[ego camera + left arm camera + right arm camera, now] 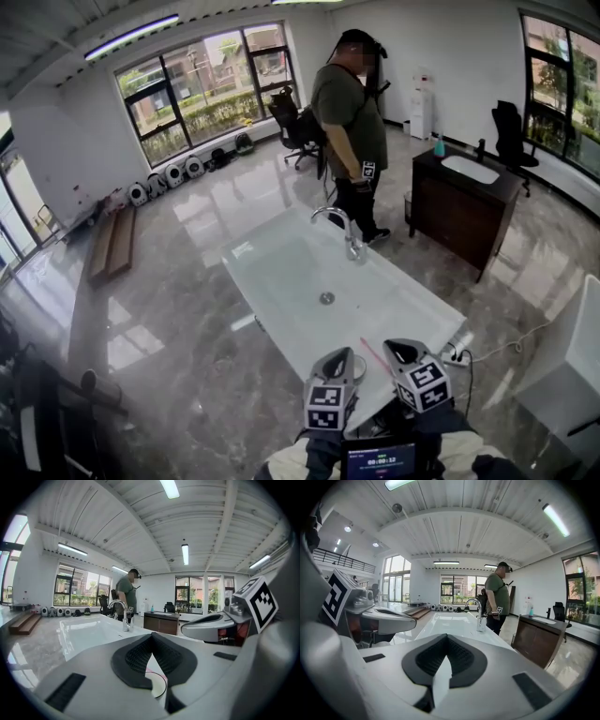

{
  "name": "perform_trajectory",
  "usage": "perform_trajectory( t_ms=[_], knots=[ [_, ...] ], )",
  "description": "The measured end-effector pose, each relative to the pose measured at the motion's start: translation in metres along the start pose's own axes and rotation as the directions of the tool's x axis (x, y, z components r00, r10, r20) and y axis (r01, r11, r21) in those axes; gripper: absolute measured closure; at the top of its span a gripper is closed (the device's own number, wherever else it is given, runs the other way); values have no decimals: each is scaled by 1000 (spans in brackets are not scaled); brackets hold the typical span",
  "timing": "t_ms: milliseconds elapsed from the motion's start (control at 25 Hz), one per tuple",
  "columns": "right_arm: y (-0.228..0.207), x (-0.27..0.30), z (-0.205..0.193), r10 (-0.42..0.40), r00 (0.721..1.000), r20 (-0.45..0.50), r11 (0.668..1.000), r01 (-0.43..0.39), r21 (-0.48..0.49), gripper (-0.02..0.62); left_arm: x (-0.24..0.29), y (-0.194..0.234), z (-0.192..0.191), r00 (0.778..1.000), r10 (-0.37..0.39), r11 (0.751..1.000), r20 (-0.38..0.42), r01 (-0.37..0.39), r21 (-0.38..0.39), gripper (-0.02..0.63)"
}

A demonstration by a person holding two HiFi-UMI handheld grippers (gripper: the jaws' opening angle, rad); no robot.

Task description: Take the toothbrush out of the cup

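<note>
A white cup [360, 369] stands at the near end of the white table [281, 272], with a thin pink toothbrush [373, 356] slanting across it between my two grippers. My left gripper [343, 352] hangs just left of the cup, its jaws shut tip to tip. In the left gripper view [151, 638] the cup rim [157, 688] and the pink toothbrush [157, 674] show through the gap beneath the pads. My right gripper [396, 347] hovers right of the toothbrush and is shut [447, 638]. Only a white wedge shows under its pads. The toothbrush's near end is hidden by that gripper.
The table holds a chrome faucet [349, 234] at its far end and a drain [326, 298] in the middle. A person [352, 122] stands beyond the faucet. A dark cabinet with a basin [464, 202] is at the right. A cable and power strip [455, 354] lie off the table's right corner.
</note>
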State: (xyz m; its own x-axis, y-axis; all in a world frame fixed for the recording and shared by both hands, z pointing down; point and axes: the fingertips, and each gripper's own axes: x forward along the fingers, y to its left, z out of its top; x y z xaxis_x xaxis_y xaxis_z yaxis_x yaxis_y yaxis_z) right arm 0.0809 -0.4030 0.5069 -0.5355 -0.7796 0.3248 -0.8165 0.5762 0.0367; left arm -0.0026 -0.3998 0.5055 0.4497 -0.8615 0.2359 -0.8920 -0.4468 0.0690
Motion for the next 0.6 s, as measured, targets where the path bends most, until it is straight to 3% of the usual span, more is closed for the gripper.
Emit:
perform_trajectory(
  t_ms=[600],
  knots=[
    [2, -18, -2, 12, 1000, 18, 1000, -11, -24, 592, -7, -18, -3, 1000, 17, 1000, 9, -18, 6, 606]
  ],
)
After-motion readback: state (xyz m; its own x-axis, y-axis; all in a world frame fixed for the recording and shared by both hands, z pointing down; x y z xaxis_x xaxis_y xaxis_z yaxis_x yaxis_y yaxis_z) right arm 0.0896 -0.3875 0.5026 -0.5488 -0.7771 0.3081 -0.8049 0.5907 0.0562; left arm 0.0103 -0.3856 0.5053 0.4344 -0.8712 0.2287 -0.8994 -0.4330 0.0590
